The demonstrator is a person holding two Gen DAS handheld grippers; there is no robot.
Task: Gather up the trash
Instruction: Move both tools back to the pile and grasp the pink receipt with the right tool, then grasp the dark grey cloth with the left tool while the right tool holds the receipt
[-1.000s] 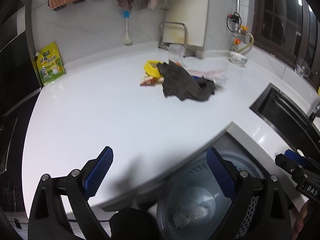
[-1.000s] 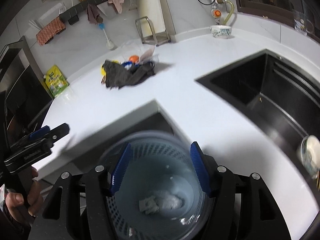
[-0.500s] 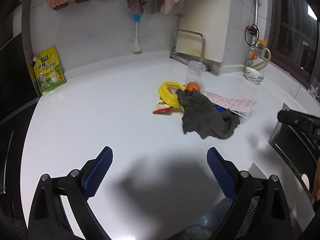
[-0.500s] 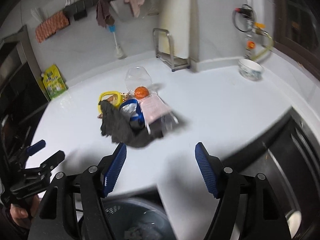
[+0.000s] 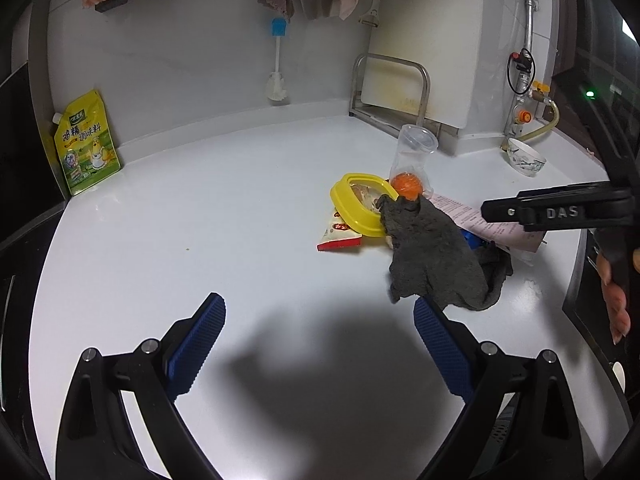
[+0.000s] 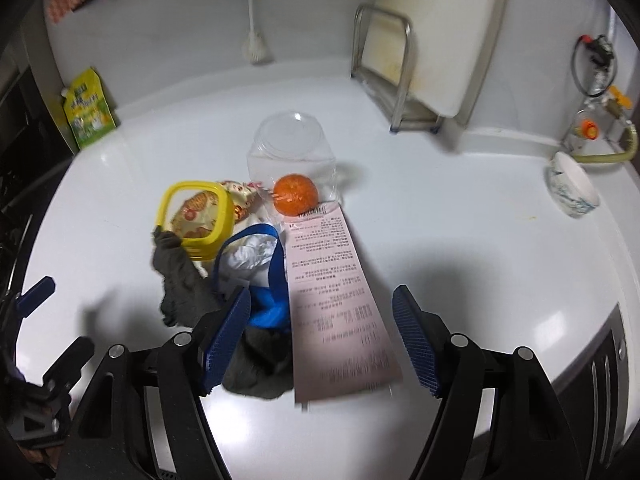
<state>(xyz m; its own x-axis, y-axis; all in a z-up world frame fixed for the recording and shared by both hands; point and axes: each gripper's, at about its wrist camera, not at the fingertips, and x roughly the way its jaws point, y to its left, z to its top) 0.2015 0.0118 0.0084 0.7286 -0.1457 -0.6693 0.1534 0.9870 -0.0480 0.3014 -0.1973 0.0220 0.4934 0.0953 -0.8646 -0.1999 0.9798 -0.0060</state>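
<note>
Nearest, the right gripper [image 6: 320,340] stood spread wide and empty over the near end of the receipt [image 6: 334,308], whose long axis ran away toward the orange [image 6: 295,194]. Likewise the left gripper [image 5: 318,344] gaped over bare worktop [image 5: 200,220]. Beyond lay a grey cloth [image 6: 180,280], a blue-rimmed tub [image 6: 250,264] holding crumpled white paper, then a yellow-rimmed tub [image 6: 196,216] with a snack packet.

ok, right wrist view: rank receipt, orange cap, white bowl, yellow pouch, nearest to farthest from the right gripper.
From the right gripper:
1. Receipt: between the open fingers, just ahead.
2. Orange cap: ahead, past the receipt's far end.
3. White bowl: far right, and yellow pouch: far left by the wall. Too close to call.
</note>
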